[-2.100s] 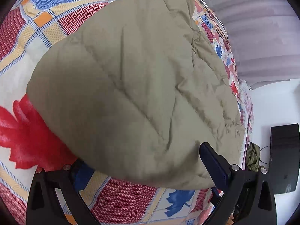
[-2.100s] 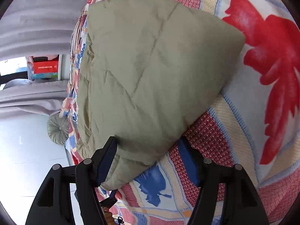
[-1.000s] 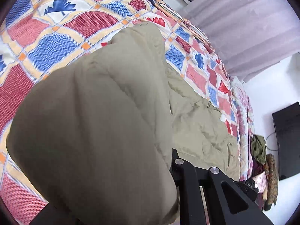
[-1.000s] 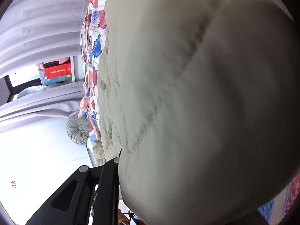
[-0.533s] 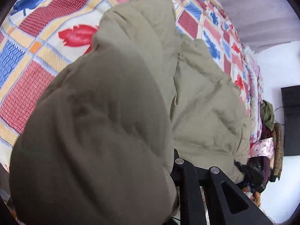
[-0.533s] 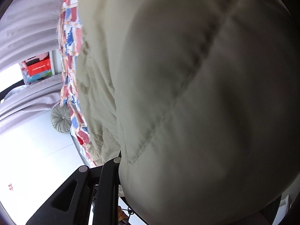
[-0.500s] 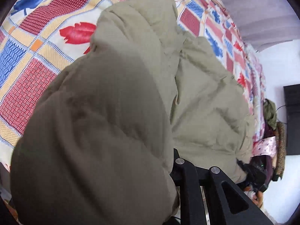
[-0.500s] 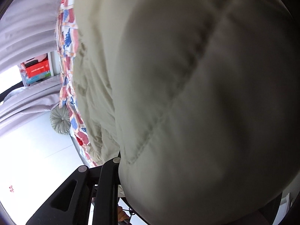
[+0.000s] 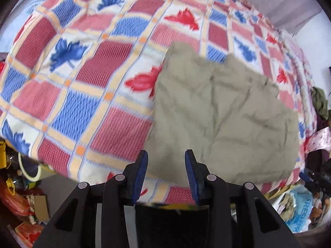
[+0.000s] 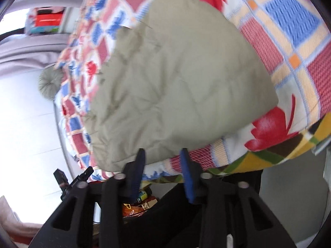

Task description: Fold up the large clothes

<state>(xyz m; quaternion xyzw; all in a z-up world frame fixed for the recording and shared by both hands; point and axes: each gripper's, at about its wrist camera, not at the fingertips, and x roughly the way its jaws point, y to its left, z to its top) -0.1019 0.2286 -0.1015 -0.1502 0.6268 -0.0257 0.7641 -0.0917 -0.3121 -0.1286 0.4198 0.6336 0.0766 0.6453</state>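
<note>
Jacket (image 9: pixel 223 119) now released, folded flat

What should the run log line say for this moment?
garment: olive quilted jacket folded, lying on patterned bedspread | left gripper: open, holding nothing | right gripper: open, holding nothing

A bed is taking up most of both views, wearing a patchwork bedspread (image 9: pixel 86 78) in red, blue and cream with leaf prints. Pale grey curtains (image 10: pixel 31 47) are hanging behind it, daylight glaring in at a window (image 10: pixel 12 23). A round grey-green cushion (image 10: pixel 49 82) is sitting at the bed's edge. White floor (image 10: pixel 26 136) is showing. Bags and clutter (image 9: pixel 18 202) are piling up beside the bed.
</note>
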